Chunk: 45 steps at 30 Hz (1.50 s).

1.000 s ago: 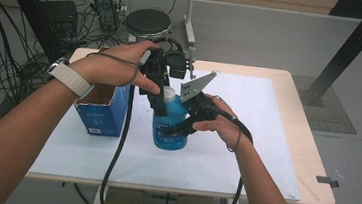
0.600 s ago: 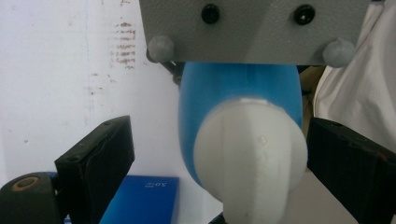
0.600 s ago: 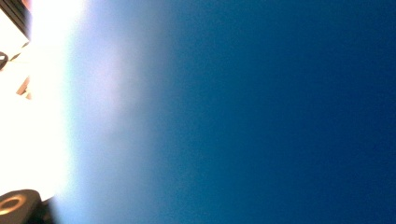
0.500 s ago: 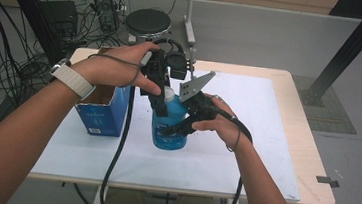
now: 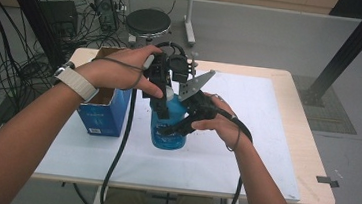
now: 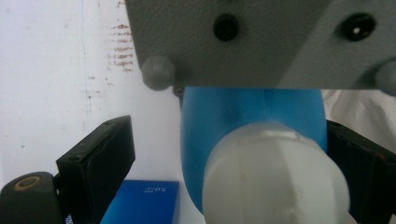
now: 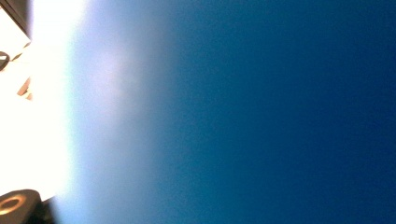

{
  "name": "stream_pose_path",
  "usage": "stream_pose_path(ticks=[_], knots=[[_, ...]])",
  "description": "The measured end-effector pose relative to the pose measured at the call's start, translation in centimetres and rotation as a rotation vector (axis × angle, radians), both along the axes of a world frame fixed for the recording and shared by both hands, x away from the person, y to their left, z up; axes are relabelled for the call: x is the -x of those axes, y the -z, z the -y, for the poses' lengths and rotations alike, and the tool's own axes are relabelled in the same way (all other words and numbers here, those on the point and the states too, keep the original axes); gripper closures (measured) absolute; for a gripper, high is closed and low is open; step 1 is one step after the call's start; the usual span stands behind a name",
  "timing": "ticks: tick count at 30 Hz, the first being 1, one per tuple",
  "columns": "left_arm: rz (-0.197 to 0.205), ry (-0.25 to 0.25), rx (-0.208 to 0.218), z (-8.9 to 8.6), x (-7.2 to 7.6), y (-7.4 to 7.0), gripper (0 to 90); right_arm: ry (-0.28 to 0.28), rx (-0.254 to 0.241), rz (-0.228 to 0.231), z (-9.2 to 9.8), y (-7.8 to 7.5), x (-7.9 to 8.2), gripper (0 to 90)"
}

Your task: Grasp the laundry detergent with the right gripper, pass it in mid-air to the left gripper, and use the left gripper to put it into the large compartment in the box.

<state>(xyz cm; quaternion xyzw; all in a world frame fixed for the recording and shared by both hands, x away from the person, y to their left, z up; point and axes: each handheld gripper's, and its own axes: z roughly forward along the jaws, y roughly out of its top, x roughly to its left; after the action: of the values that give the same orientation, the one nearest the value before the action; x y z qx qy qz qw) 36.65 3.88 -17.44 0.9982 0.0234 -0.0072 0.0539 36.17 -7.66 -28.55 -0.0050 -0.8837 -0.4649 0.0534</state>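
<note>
Now right tool (image 5: 174,127) grips blue bottle (image 5: 167,131).

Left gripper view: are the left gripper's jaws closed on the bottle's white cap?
No: the left jaw stands clear of the white cap, with white table cover showing in the gap between them.

The blue translucent plastic bottle (image 5: 167,131) looks smooth and slightly glossy, its white ribbed plastic cap (image 6: 275,177) duller. The blue cardboard box (image 5: 103,114) is matt paperboard. A white matt sheet (image 5: 244,153) covers the pale wooden table (image 5: 309,159), stained in places.
</note>
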Motion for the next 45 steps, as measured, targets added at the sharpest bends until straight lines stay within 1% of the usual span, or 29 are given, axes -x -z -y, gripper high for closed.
stream_pose_path(ticks=[2, 4, 8, 9, 12, 18, 21, 22, 25, 26, 27, 28, 29, 30, 34, 37, 39, 41, 45], knots=[[-0.001, 0.004, -0.002, 0.07, -0.01, 0.12, 9.9, 0.000, -0.004, 0.007, -0.02, -0.02, -0.02, 43.0], [-0.002, 0.007, -0.002, 0.14, 0.00, 0.23, 10.1, 0.000, -0.001, 0.003, -0.05, -0.09, 0.06, 42.9], [-0.003, 0.013, 0.003, 0.25, 0.07, 0.39, 10.9, 0.001, -0.004, 0.016, -0.07, -0.25, 0.03, 42.9], [-0.005, 0.012, 0.003, 0.25, 0.10, 0.42, 11.1, -0.001, -0.006, 0.007, -0.05, -0.33, 0.08, 43.0], [-0.006, 0.019, 0.010, 0.25, 0.16, 0.48, 14.1, -0.001, -0.009, 0.005, -0.01, -0.44, 0.08, 42.9], [-0.010, 0.019, 0.016, 0.21, 0.22, 0.50, 14.5, -0.001, -0.006, 0.008, -0.10, -0.48, 0.14, 42.9], [-0.009, 0.022, 0.018, 0.18, 0.24, 0.48, 14.7, -0.016, -0.014, 0.032, -0.17, -0.41, -0.05, 43.0], [-0.010, 0.018, 0.023, 0.16, 0.28, 0.49, 14.9, -0.008, -0.007, 0.016, -0.17, -0.50, 0.09, 43.0], [-0.009, 0.021, 0.026, 0.11, 0.31, 0.50, 15.2, -0.001, -0.001, 0.005, -0.19, -0.55, 0.16, 43.0], [-0.008, 0.024, 0.028, 0.10, 0.31, 0.52, 16.0, -0.015, -0.010, 0.030, -0.23, -0.46, -0.02, 43.0], [-0.006, 0.024, 0.031, 0.09, 0.36, 0.53, 16.7, -0.016, -0.010, 0.032, -0.24, -0.46, -0.03, 43.0], [-0.007, 0.024, 0.029, 0.09, 0.39, 0.52, 17.9, -0.012, -0.009, 0.022, -0.25, -0.48, 0.03, 43.0], [-0.006, 0.026, 0.029, 0.08, 0.40, 0.52, 18.5, -0.016, -0.014, 0.029, -0.26, -0.44, -0.01, 43.0], [-0.006, 0.027, 0.028, 0.08, 0.40, 0.51, 18.7, -0.004, -0.004, 0.004, -0.23, -0.55, 0.17, 43.0], [-0.003, 0.035, 0.027, 0.09, 0.43, 0.49, 21.5, -0.004, -0.005, 0.003, -0.22, -0.57, 0.15, 43.0], [-0.008, 0.033, 0.028, 0.09, 0.46, 0.55, 24.2, -0.005, -0.006, 0.003, -0.24, -0.55, 0.14, 43.0], [-0.012, 0.042, 0.023, 0.11, 0.45, 0.59, 27.2, -0.005, -0.003, 0.002, -0.23, -0.56, 0.13, 43.0], [-0.013, 0.042, 0.024, 0.11, 0.47, 0.66, 28.0, -0.006, -0.002, 0.004, -0.26, -0.53, 0.13, 43.0], [-0.029, 0.043, 0.020, 0.08, 0.45, 0.79, 30.3, -0.007, -0.002, 0.006, -0.31, -0.44, 0.10, 43.0]])
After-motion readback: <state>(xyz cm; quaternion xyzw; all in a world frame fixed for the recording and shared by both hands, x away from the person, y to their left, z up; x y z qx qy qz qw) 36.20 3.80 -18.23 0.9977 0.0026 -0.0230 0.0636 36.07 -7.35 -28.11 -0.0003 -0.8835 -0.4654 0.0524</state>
